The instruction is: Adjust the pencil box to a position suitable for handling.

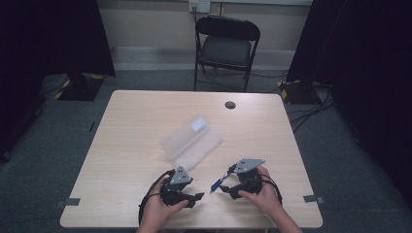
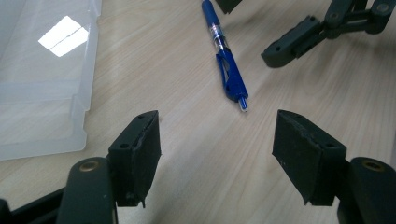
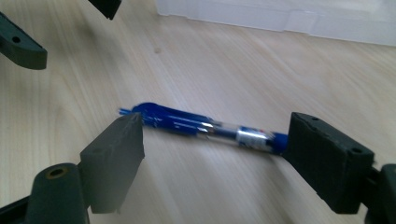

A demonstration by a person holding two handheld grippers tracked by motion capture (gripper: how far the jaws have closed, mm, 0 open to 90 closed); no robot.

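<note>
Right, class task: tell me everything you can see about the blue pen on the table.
The pen is blue plastic with a clear barrel section, a blue clip and a small tip at one end. It lies flat on the wooden table, near the clear plastic box but apart from it. The right tongs are open around it, jaws at either end; whether they touch it is unclear. The left tongs are open, short of its tip.

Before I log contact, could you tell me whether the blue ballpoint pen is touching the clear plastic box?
Apart. The left gripper view shows bare wooden table between the blue ballpoint pen and the clear plastic box.
</note>
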